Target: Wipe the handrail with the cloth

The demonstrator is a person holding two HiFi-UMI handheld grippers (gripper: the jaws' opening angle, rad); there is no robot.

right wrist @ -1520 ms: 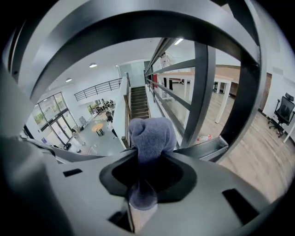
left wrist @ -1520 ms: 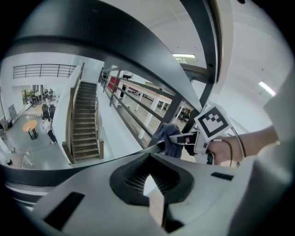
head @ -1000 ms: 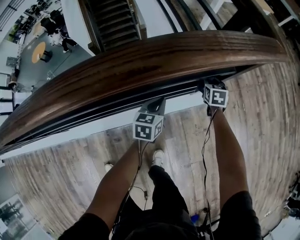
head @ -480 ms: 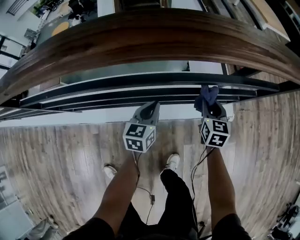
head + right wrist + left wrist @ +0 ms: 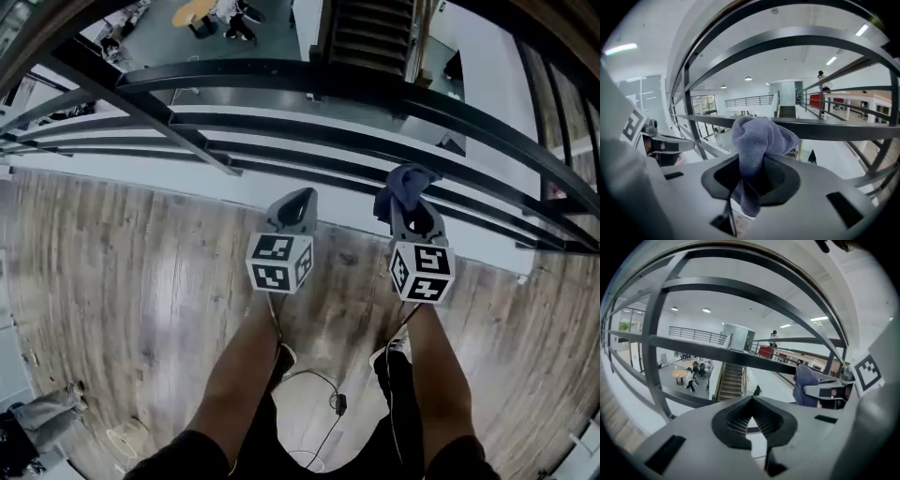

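Observation:
The wooden handrail shows only as a dark brown edge [image 5: 561, 26] at the head view's top right corner; in the right gripper view its underside [image 5: 717, 21] arcs overhead. My right gripper [image 5: 413, 212] is shut on a bunched blue-grey cloth [image 5: 403, 186], held level with the black metal rails [image 5: 281, 127] below the handrail. The cloth [image 5: 758, 136] sticks up out of the right gripper [image 5: 753, 171]. My left gripper [image 5: 293, 208] is beside it, shut with nothing in it [image 5: 751, 404]. From the left gripper view the cloth [image 5: 805, 384] shows at the right.
Grey-brown plank floor [image 5: 131, 281] lies under me, with my shoes and a trailing cable [image 5: 323, 389]. Beyond the rails is a drop to a lower hall with a staircase [image 5: 367, 28] and a round table [image 5: 199, 11]. A vertical post [image 5: 650, 357] stands at left.
The handrail has slid up out of the head view as that view tipped down. The cloth and both grippers now sit away from the handrail, at the black rails.

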